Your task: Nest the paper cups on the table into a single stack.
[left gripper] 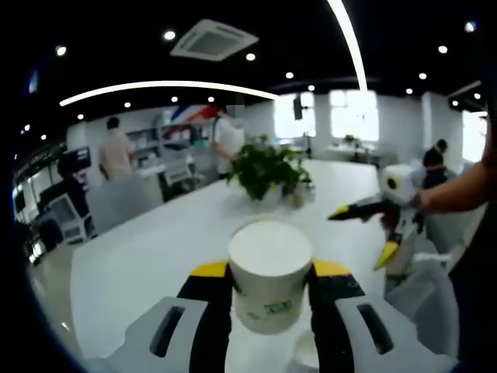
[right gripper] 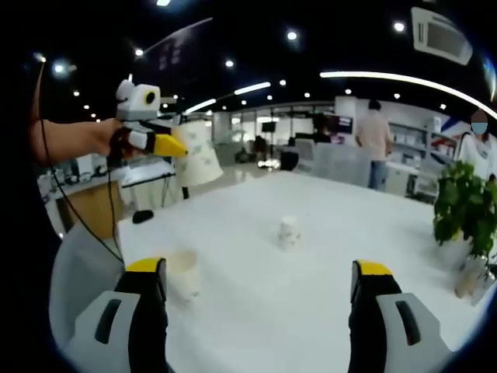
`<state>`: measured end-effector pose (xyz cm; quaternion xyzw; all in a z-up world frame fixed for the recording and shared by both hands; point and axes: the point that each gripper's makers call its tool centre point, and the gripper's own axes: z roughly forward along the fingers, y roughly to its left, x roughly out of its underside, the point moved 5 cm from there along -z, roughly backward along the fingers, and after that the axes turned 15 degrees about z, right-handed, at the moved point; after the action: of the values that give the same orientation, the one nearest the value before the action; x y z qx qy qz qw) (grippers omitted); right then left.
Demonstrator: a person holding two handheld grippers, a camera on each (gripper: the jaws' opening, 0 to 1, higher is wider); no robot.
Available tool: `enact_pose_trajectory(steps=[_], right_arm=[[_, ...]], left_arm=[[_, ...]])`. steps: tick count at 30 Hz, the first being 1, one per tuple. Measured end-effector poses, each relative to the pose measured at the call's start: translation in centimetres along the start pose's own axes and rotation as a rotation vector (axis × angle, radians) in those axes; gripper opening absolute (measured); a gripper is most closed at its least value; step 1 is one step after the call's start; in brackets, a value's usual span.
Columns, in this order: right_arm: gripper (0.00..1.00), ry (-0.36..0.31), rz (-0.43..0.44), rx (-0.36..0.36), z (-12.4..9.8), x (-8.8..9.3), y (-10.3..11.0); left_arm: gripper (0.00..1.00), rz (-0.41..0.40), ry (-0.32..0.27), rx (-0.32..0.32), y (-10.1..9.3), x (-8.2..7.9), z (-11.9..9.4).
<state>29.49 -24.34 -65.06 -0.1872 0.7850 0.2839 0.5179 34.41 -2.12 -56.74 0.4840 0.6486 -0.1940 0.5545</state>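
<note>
Left gripper view: left claw [left gripper: 271, 273] clamps a smooth tapered paper cup [left gripper: 270, 284]; right claw [right gripper: 260, 273] gapes empty.

Your left tool [left gripper: 270, 273] hides the held cup's [left gripper: 270, 273] sides; the cup [right gripper: 183, 273] by your right tool's jaw is blurred.

The green print on the paper cup [left gripper: 270, 284] is too blurred to read.

A long white table [right gripper: 311, 256] carries the things. A potted plant [right gripper: 464, 210] stands at its far end; one paper cup [right gripper: 289, 232] stands upside down well short of the plant, and another cup [right gripper: 184, 273] stands nearer still.
</note>
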Motion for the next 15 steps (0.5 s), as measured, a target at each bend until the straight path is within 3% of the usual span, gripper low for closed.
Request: enact_pose_trajectory(steps=[9, 15], right_arm=[[0.96, 0.005, -0.009, -0.012, 0.0, -0.1, 0.2], [0.95, 0.008, -0.018, -0.022, -0.1, -0.2, 0.4]], left_arm=[[0.36, -0.004, -0.008, 0.016, -1.6, -0.4, -0.4], [0.37, -0.006, 0.007, 0.033, -2.7, 0.3, -0.4]])
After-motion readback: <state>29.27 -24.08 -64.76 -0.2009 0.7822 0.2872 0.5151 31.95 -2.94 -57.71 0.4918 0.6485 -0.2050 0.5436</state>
